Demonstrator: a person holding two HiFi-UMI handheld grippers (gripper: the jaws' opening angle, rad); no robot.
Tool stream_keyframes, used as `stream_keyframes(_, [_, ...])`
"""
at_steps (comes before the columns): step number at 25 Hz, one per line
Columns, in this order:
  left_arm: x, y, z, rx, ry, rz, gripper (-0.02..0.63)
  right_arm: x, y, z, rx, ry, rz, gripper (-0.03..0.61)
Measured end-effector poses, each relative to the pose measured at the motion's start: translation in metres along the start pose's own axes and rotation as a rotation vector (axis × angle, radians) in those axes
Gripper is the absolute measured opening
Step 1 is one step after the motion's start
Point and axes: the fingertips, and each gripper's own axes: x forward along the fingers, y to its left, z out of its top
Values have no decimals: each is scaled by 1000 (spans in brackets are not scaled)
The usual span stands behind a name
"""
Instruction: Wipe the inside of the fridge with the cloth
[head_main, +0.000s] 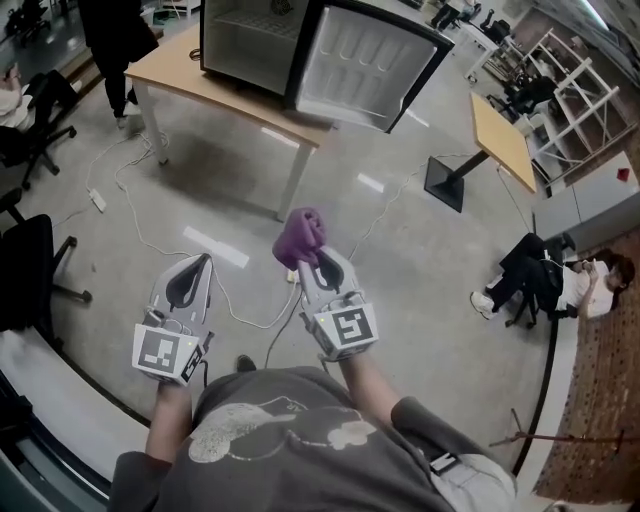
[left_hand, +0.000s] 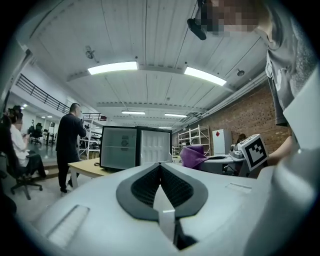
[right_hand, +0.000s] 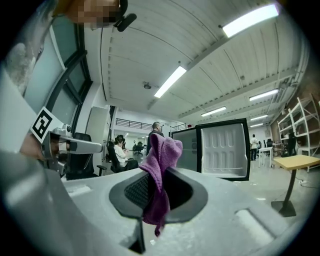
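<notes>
Grippers: two, held side by side low in the head view, each with one marker cube at its near end.
Left gripper (head_main: 200, 265): jaws pressed together with nothing between them – the dark pads meet along one line in the left gripper view.
Right gripper (head_main: 308, 268): jaws clamped on the cloth, which stands up between them.
Cloth (head_main: 299, 238): one, purple and bunched; its upper part rises past the jaw tips and a short tail hangs down on the near side of the jaws. It is in the air over the floor, well apart from the fridge.
Fridge (head_main: 255, 40): one small black unit at the far side, standing on a table.
Door (head_main: 365, 62): one, swung open to the right – its white moulded inner face is turned toward the grippers.
Tables: two; the wooden table (head_main: 190, 75) under the fridge, and a second table (head_main: 500, 135) to the right on a single post.
People: three besides the wearer in the head view; a standing person (head_main: 115, 35) far left beside the fridge table, a seated person (head_main: 12, 98) at the left edge, and a person on the floor (head_main: 555, 280) at the right.
Chairs: two black office chairs (head_main: 30, 270) at the left.
Floor: grey, with white cables (head_main: 150, 235) trailing between the table legs and the grippers.
</notes>
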Motion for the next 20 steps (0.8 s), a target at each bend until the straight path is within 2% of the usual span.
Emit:
stream_keyframes(4, [-11, 17, -10, -18, 18, 9, 17, 11, -1, -4, 72, -7, -61, 37])
stream_keyframes(7, [-13, 33, -12, -22, 24, 12, 17, 22, 1, -7, 81, 6, -99, 38])
stream_keyframes(15, [8, 68, -8, -25, 22, 31, 18, 64, -5, -16, 75, 55, -84, 38])
stream_keyframes(20, [37, 110, -15, -32, 31, 64, 17, 129, -12, -25, 95, 50, -20, 38])
